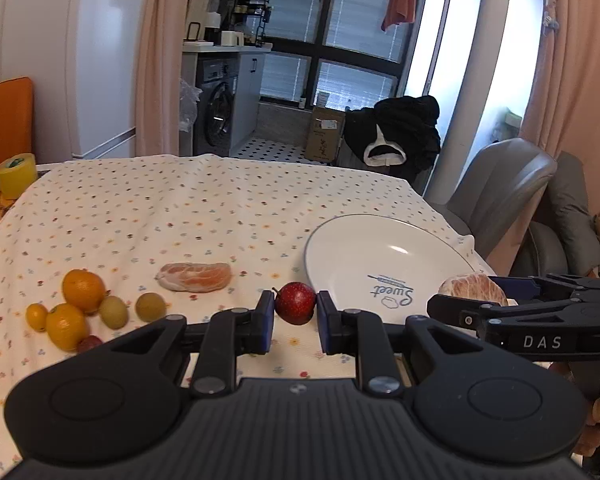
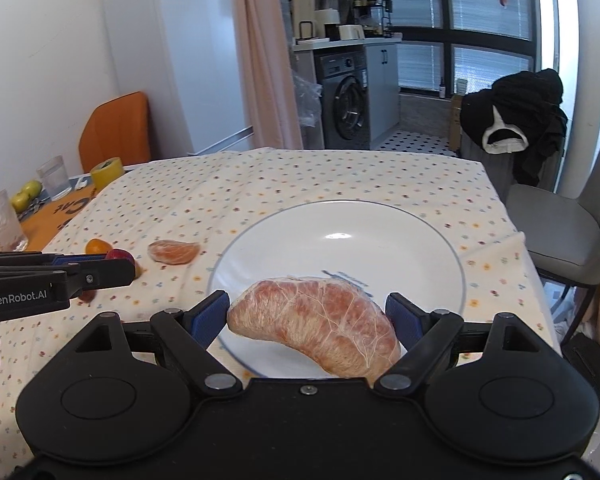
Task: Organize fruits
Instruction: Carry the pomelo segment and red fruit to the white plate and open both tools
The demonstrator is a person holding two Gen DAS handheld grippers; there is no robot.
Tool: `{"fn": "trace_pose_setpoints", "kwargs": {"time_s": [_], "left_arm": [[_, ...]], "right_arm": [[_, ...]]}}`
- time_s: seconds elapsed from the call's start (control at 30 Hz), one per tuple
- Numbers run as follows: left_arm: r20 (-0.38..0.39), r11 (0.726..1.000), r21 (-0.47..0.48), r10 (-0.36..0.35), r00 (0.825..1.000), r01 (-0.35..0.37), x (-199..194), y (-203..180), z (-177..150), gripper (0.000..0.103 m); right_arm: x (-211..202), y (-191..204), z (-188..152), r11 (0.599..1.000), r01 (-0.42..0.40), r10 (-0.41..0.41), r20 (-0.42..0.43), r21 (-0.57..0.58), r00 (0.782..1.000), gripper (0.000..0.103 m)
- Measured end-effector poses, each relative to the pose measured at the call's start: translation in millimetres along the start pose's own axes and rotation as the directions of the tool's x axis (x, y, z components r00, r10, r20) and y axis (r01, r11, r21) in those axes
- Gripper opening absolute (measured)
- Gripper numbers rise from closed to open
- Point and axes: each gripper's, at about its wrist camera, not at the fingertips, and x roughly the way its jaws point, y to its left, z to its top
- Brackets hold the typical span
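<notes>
Fruit is spread over a worktop (image 1: 148, 208) covered with a dotted cloth. A small red fruit (image 1: 295, 303) is framed between the blue pads of the left tongs (image 1: 294, 312); the pads are seen just beside its flanks, but whether they press on it cannot be told from this angle. A large peeled citrus segment (image 2: 316, 328) is clamped in the right tongs (image 2: 308, 320), above the near rim of a white plate (image 2: 428, 240) marked with blue lettering. Whether the segment touches the plate cannot be judged, as its underside is hidden. In the left wrist view the same segment (image 1: 474, 286) is seen in the right tongs (image 1: 464, 300) at the plate's (image 1: 380, 248) right edge. A second, smaller peeled segment (image 1: 194, 277) is laid on the cloth, left of the plate and apart from it. Further left, a cluster is gathered: two oranges (image 1: 83, 290), two greenish round fruits (image 1: 151, 306), a small yellow-orange fruit (image 1: 37, 317) and a reddish one partly hidden. A yellow tape roll (image 1: 16, 174) is placed near the far left corner, beyond the cloth
</notes>
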Motion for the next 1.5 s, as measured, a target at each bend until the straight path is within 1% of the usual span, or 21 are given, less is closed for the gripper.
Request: {"fn": "trace_pose_setpoints", "kwargs": {"time_s": [0.47,0.67,0.83,1.03,1.07,1.13,1.33,1.43,1.5], "left_arm": [[-0.053,0.997,0.057,-0.042,0.998,0.045,39.4,-30.4,5.5,0.021],[-0.076,0.996,0.068,-0.054,0.996,0.06,55.8,-38.4,6.8,0.021],[-0.088,0.995,0.072,-0.066,0.994,0.073,64.2,-44.7,7.2,0.021],[-0.098,0.994,0.049,-0.092,0.991,0.097,67.0,-46.1,6.2,0.021],[-0.099,0.994,0.045,-0.093,0.991,0.097,67.1,-46.1,6.4,0.024],[-0.101,0.994,0.041,-0.093,0.991,0.097,66.3,-45.5,6.6,0.025],[-0.098,0.996,0.03,-0.08,0.992,0.084,58.4,-39.4,7.1,0.027],[-0.093,0.997,0.019,-0.069,0.993,0.071,53.1,-32.8,7.0,0.033],[-0.085,0.998,0.012,-0.06,0.995,0.062,48.9,-27.8,7.1,0.041]], "right_arm": [[16.9,-29.5,-7.8,0.999,0.044,-0.044,-0.016,0.028,0.999,0.082],[22.9,-31.6,-8.6,1.0,0.026,-0.026,-0.006,0.015,1.0,0.083],[20.2,-32.9,-6.7,1.0,0.023,-0.023,0.004,0.005,1.0,0.083],[11.3,-36.4,-6.0,0.999,0.016,-0.017,0.037,0.028,0.999,0.084],[9.9,-37.0,-5.4,0.999,0.017,-0.019,0.046,0.032,0.999,0.084],[8.2,-38.1,-4.1,0.999,0.019,-0.022,0.058,0.038,0.998,0.085],[1.9,-42.3,-0.3,0.998,0.015,-0.021,0.082,0.068,0.996,0.086],[-0.1,-42.0,-0.6,0.997,0.018,-0.024,0.085,0.071,0.996,0.086],[-1.7,-42.3,-1.1,0.997,0.018,-0.025,0.087,0.078,0.996,0.087]]}}
